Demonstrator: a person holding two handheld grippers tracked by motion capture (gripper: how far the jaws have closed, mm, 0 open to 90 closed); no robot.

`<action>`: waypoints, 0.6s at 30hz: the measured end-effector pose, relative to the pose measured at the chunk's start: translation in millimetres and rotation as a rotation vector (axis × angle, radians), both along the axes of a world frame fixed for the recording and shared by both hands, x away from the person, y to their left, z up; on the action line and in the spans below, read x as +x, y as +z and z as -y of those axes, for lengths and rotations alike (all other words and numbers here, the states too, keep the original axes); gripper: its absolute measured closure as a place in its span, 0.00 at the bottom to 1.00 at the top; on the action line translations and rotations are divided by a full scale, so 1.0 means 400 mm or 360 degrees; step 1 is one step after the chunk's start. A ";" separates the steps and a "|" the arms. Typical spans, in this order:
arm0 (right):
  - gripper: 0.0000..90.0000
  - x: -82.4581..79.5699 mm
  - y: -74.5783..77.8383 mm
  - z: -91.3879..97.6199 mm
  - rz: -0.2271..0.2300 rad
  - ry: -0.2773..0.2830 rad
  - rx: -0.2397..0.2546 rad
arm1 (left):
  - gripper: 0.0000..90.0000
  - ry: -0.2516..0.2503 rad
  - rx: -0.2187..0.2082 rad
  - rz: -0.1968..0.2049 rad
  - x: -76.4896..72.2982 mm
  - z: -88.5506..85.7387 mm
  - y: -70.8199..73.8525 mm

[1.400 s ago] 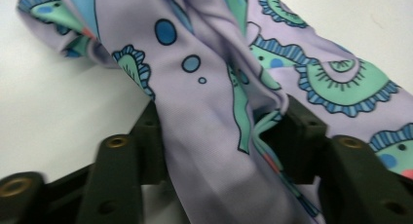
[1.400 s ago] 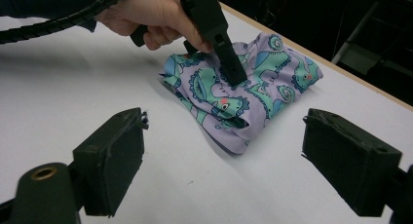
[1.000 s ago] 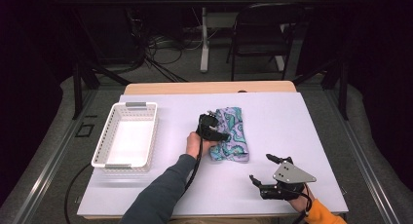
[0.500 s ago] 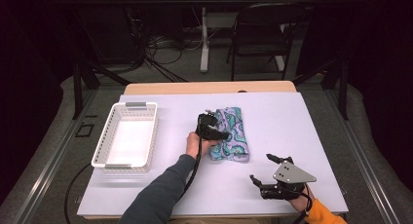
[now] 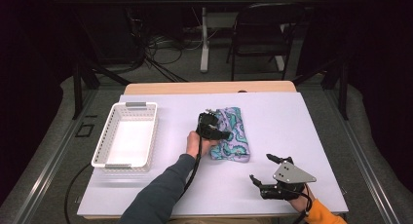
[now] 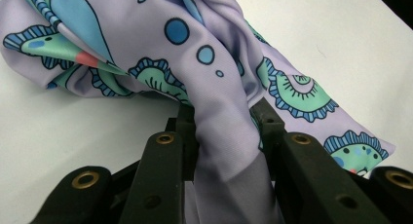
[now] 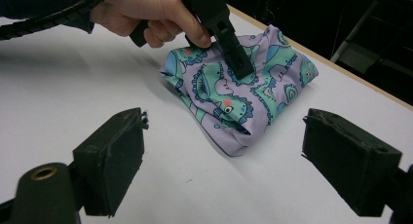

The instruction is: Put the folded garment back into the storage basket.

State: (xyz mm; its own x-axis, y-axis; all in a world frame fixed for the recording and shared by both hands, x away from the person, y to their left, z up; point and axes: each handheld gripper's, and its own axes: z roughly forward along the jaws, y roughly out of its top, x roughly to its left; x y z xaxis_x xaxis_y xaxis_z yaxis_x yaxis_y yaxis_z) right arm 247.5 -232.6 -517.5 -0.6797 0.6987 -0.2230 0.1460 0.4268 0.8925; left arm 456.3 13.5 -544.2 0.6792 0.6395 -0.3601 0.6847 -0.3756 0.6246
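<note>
The left gripper [image 5: 219, 134] pinches a fold of the cloth [image 5: 233, 134], which lies mid-table, right of the basket [image 5: 125, 135]. The right gripper [image 5: 265, 174] rests near the table's front edge, jaws wide apart and empty, well apart from the cloth.

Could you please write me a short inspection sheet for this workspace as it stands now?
Surface: white table, flat and dry-looking.
Job's things: patterned cloth, bunched near the middle; white basket at the left, nothing in it.
Clutter: nothing seen.
Grippers: left hand-held gripper shut on a fold of the cloth; right hand-held gripper open, aimed at the cloth, apart from it.
Cables: black cable trails along the left sleeve.
Surroundings: dark chair and floor cables behind the table.
</note>
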 end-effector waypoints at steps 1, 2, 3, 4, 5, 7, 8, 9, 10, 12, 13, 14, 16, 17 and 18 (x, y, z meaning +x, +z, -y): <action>0.16 0.000 0.000 0.000 0.0001 0.0001 -0.0002 | 0.80 -0.0005 0.0001 0.0001 0.000 -0.002 0.002; 0.16 0.000 0.000 0.000 0.0001 0.0002 -0.0002 | 0.80 -0.0001 -0.0014 0.0003 0.000 -0.002 0.003; 0.16 0.000 0.000 0.000 0.0003 0.0001 -0.0002 | 0.80 0.0003 -0.0043 -0.0009 0.000 -0.003 0.004; 0.16 0.000 0.000 0.000 0.0005 0.0002 -0.0001 | 0.80 0.0007 -0.0051 0.0000 0.000 -0.004 0.004; 0.16 0.000 0.000 0.000 0.0006 0.0003 -0.0001 | 0.80 0.0006 -0.0061 -0.0011 0.000 -0.005 0.007; 0.16 0.000 0.000 0.000 0.0005 0.0001 0.0002 | 0.80 0.0012 -0.0068 -0.0006 -0.001 -0.003 0.010; 0.16 0.000 0.000 0.000 0.0005 0.0001 0.0002 | 0.80 0.0006 -0.0070 -0.0003 -0.002 -0.001 0.013; 0.16 0.000 0.000 0.000 0.0005 0.0004 0.0000 | 0.80 -0.0003 -0.0053 0.0007 -0.003 0.001 0.017; 0.16 0.000 0.000 0.000 0.0002 0.0005 -0.0003 | 0.80 -0.0017 -0.0063 0.0002 -0.004 0.002 0.020; 0.16 0.000 0.000 0.000 0.0006 0.0004 -0.0001 | 0.80 -0.0013 -0.0079 0.0014 -0.007 0.004 0.027; 0.16 -0.001 0.000 0.000 0.0004 0.0003 0.0003 | 0.80 -0.0022 -0.0085 0.0017 -0.008 0.005 0.032; 0.16 -0.001 0.000 0.000 0.0004 0.0002 0.0001 | 0.80 -0.0024 -0.0090 0.0025 -0.009 0.005 0.037; 0.16 -0.001 0.000 0.001 0.0006 0.0003 0.0000 | 0.80 -0.0033 -0.0096 0.0033 -0.012 0.006 0.046; 0.16 0.000 0.000 0.001 0.0006 0.0001 0.0003 | 0.80 -0.0035 -0.0099 0.0041 -0.013 0.006 0.050; 0.16 0.000 0.000 0.001 0.0006 0.0002 0.0001 | 0.80 -0.0033 -0.0106 0.0048 -0.015 0.006 0.054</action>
State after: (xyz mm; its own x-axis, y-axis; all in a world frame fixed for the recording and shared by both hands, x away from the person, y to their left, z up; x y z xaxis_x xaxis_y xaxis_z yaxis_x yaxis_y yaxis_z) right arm 247.5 -233.0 -517.4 -0.6796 0.6982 -0.2249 0.1422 0.4262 0.8934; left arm 450.4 11.1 -522.7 0.7032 0.6005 -0.3807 0.6578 -0.3462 0.6689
